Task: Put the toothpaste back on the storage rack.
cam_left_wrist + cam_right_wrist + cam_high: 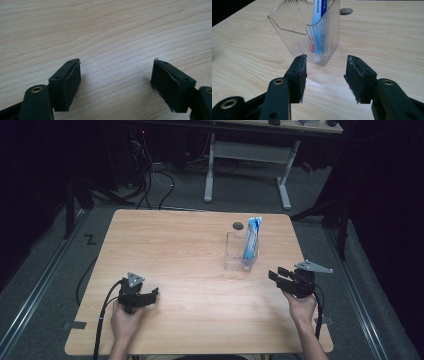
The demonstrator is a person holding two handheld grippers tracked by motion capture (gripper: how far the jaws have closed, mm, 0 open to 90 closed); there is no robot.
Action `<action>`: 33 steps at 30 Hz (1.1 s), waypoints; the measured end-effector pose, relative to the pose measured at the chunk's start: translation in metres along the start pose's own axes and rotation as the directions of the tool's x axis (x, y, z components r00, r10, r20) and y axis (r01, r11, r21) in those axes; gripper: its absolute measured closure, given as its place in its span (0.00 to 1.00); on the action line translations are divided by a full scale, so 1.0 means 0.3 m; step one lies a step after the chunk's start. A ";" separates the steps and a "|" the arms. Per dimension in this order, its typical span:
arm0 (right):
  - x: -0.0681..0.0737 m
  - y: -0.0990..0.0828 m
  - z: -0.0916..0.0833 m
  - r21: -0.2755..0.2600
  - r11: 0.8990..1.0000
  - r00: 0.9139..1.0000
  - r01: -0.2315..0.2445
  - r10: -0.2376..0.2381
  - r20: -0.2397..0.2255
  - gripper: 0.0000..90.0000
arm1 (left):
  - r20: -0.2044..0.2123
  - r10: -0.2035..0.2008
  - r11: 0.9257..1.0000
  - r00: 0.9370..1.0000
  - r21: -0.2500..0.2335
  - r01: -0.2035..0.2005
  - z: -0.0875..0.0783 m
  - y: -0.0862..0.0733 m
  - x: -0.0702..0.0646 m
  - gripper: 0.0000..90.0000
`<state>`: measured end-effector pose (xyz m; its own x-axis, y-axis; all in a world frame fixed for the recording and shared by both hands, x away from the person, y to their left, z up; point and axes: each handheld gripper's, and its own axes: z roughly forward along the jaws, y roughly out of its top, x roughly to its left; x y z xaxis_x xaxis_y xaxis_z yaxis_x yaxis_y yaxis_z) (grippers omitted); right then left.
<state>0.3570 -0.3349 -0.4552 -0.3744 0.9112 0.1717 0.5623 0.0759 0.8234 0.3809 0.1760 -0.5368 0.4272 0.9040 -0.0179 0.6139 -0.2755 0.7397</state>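
Near the table (190, 255) front edge, left gripper (150, 296) and right gripper (276, 275) gape wide, well apart

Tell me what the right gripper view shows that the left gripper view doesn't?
Right gripper view alone: a clear ribbed holder standing on the table, a blue and white tube upright inside it, and a round hole in the tabletop behind. Left gripper view alone: bare wood grain between the left hand-held gripper jaws, nothing ahead. Both: the light wooden table, and black jaws standing apart, as on the right hand-held gripper.
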 end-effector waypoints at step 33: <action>-0.007 -0.054 0.143 0.097 0.995 0.996 0.032 -0.040 0.077 0.58 | -0.001 0.000 1.000 1.000 0.000 0.000 0.000 0.000 0.000 0.27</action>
<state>0.3800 -0.3206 -0.4921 -0.3383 0.9361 0.0963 0.6185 0.1440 0.7725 0.3809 0.1759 -0.5369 0.4269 0.9041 -0.0172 0.6140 -0.2758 0.7396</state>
